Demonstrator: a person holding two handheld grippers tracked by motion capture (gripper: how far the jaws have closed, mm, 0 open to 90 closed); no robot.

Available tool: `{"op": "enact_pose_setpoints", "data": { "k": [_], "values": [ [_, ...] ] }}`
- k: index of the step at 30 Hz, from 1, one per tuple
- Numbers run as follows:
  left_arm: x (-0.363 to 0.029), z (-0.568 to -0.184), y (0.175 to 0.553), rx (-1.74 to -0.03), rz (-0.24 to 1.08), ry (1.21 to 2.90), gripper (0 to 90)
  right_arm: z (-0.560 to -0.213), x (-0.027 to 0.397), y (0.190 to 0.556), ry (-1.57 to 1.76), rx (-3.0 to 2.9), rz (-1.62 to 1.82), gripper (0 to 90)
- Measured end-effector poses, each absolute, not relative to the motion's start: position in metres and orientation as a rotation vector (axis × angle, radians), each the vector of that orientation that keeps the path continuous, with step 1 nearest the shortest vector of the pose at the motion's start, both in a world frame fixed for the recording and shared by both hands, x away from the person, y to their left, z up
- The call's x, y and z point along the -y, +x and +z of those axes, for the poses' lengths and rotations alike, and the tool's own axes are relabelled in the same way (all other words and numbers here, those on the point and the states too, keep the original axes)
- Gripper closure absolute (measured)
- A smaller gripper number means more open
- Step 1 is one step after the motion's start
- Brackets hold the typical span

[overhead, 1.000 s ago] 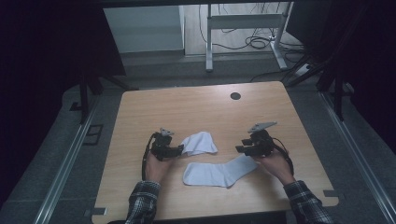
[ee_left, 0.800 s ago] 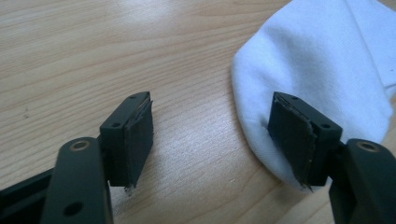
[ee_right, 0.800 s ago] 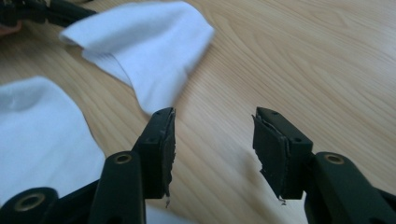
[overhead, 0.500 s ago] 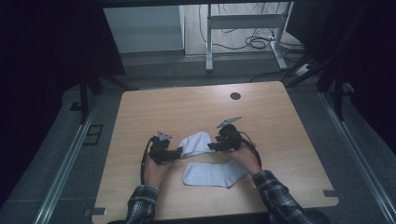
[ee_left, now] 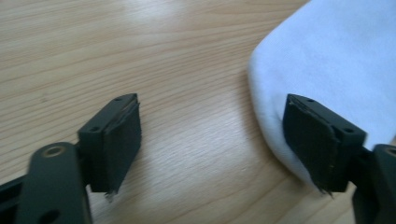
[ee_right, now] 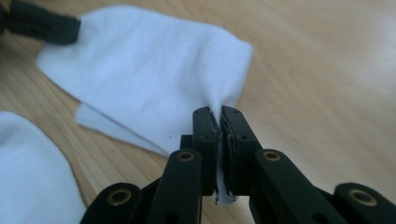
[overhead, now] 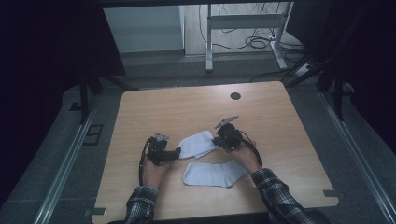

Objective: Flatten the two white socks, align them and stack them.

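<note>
Two white socks are seen on the wooden surface (overhead: 289, 140), between the person's hands. The folded sock (overhead: 197, 144) lies farther from the person, and the flat sock (overhead: 212, 173) lies just in front of it, nearer the table's edge.

The right gripper (ee_right: 218, 123) is closed on the folded sock: in the right gripper view its fingers (ee_right: 204, 140) are pressed together with a pinch of white cloth caught between them, at the sock's right-hand corner as seen from above. These fingers have just been closing, with the cloth between them.

The left gripper (ee_left: 212, 140) is held at the opposite end of the same sock. Its fingers (ee_left: 116, 140) are spread wide apart and have just been opening. Bare wood is seen between them; the sock's rounded edge (ee_left: 327, 60) lies against the right-hand finger in that view, partly behind it, and is not clamped. In the high view, the left gripper (overhead: 173, 154) sits just beside the sock's left edge.
</note>
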State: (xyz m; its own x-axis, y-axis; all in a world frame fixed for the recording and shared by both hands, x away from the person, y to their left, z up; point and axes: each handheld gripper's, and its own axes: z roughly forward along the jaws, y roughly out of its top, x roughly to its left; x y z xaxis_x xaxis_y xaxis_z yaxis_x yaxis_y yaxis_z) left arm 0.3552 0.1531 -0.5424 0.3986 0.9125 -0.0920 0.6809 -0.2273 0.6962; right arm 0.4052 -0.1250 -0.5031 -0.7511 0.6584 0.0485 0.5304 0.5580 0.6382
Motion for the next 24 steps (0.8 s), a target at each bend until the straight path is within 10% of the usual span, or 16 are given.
{"op": "enact_pose_setpoints", "data": {
  "k": [11,24],
  "values": [
    [-0.155,-0.540,0.354,-1.365,0.465,1.985,21.7,-0.415,0.129,0.392,0.840,-2.475,0.976,80.5],
    [-0.152,-0.535,0.357,-1.327,0.447,1.993,21.6,-0.484,0.126,0.395,0.931,-2.631,0.913,58.7]
  ]
}}
